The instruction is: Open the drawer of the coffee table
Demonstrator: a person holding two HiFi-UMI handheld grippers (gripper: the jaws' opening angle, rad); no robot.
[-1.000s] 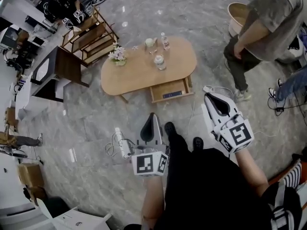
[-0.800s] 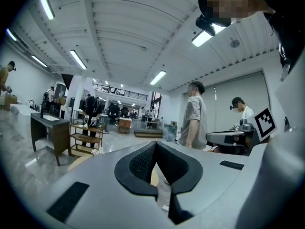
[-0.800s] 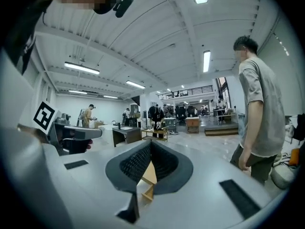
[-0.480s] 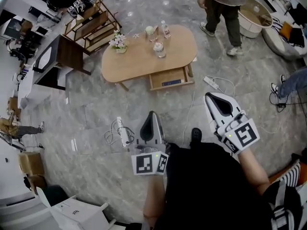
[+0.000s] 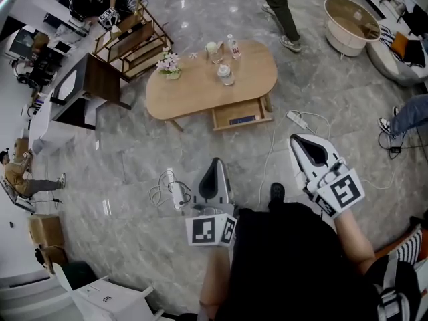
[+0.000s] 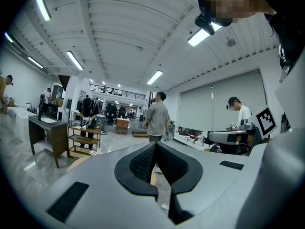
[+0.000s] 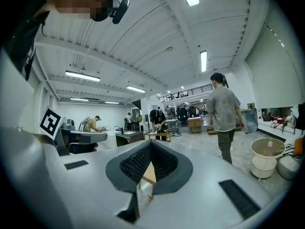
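An oval wooden coffee table (image 5: 200, 89) stands on the marble floor ahead of me. Its drawer (image 5: 241, 114) is pulled out toward me, with a dark flat item inside. On the tabletop are a flower pot (image 5: 168, 63), a cup (image 5: 212, 47), a bottle (image 5: 233, 45) and a glass jar (image 5: 225, 74). My left gripper (image 5: 215, 161) and right gripper (image 5: 299, 140) hang well short of the table, both shut and holding nothing. In the left gripper view (image 6: 156, 143) and the right gripper view (image 7: 150, 142) the jaws meet, with only a sliver of the table (image 7: 148, 173) showing below them.
A power strip with cable (image 5: 297, 119) lies right of the drawer, and another (image 5: 175, 192) lies by my left gripper. A wooden shelf (image 5: 127, 39) and a dark desk (image 5: 87, 89) stand left of the table. A round tub (image 5: 351, 15) sits far right. A person (image 5: 281, 5) walks beyond the table.
The person who stood at the right has walked round to the far side of the table. Both grippers stay shut and have drawn a little further back from the drawer.
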